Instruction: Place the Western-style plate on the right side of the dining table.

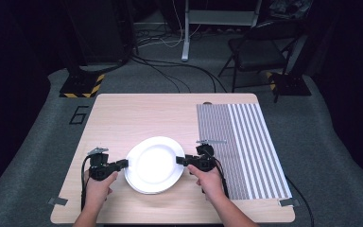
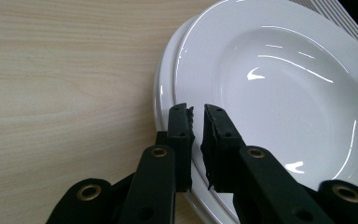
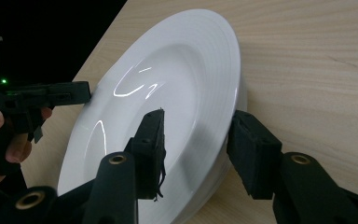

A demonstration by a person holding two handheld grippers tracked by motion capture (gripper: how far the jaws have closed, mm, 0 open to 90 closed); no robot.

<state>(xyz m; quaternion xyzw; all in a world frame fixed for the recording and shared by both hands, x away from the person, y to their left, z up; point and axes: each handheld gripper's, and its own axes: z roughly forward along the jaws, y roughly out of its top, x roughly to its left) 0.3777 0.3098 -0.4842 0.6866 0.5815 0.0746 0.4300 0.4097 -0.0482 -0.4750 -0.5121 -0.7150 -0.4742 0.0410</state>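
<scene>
A stack of white plates [image 1: 153,165] lies on the wooden table [image 1: 137,113] near its front edge. My left gripper [image 1: 123,164] is at the stack's left rim. In the left gripper view its jaws [image 2: 198,116] are shut on the rim of the top plate [image 2: 284,93], and a lower plate [image 2: 165,84] peeks out beneath. My right gripper [image 1: 180,161] is at the right rim. There its jaws [image 3: 198,119] straddle the edge of the plates [image 3: 168,93], one over the bowl and one outside the rim, standing apart. The left gripper [image 3: 51,95] shows across the plate.
A grey-and-white striped placemat [image 1: 246,146] covers the table's right part, just beside my right hand. Bare wood stretches behind the plates. Beyond the table stand a folding chair [image 1: 260,47], cables and a stand base on the grey floor.
</scene>
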